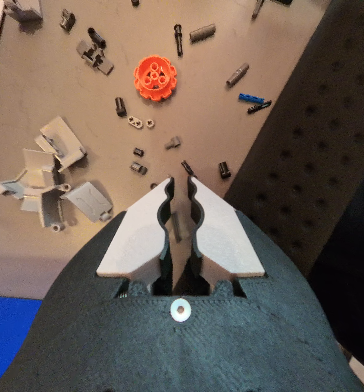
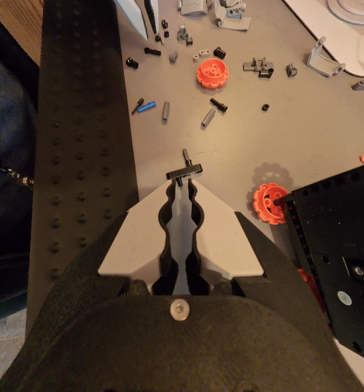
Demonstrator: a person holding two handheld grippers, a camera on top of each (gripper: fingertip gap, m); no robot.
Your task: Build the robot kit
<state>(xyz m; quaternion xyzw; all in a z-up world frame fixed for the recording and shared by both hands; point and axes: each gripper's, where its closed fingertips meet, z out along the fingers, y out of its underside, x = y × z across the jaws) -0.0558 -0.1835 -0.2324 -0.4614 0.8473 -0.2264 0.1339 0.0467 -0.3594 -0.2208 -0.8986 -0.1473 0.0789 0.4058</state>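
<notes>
My right gripper [image 2: 181, 182] is shut on the black pin of a small assembly: a short black beam [image 2: 184, 170] with a grey axle pin [image 2: 185, 156] sticking out beyond it, held just ahead of the fingertips above the grey table [image 2: 261, 137]. My left gripper [image 1: 180, 178] has its jaws a narrow gap apart and holds nothing. It hovers over the table [image 1: 49, 84], with a grey axle [image 1: 175, 227] lying below the gap and a black pin [image 1: 187, 167] just past the tips. An orange toothed wheel [image 1: 155, 78] lies farther ahead and also shows in the right wrist view [image 2: 212, 73].
Small black and grey pins and connectors are scattered about, with a blue pin [image 1: 251, 98] [image 2: 146, 106]. Grey panels [image 1: 56, 180] lie left. A black perforated board [image 1: 304, 169] [image 2: 79, 127] borders the table. A black block [image 2: 333, 244] with an orange wheel [image 2: 270, 203] is right. A white tray [image 2: 346, 42] is far right. Tip to tip, the grippers are about 20 cm apart. To reach the orange toothed wheel [image 1: 155, 78] in a straight line is about 9 cm for my left fingers, about 15 cm for my right. Seen from the right wrist view [image 2: 210, 68] as well.
</notes>
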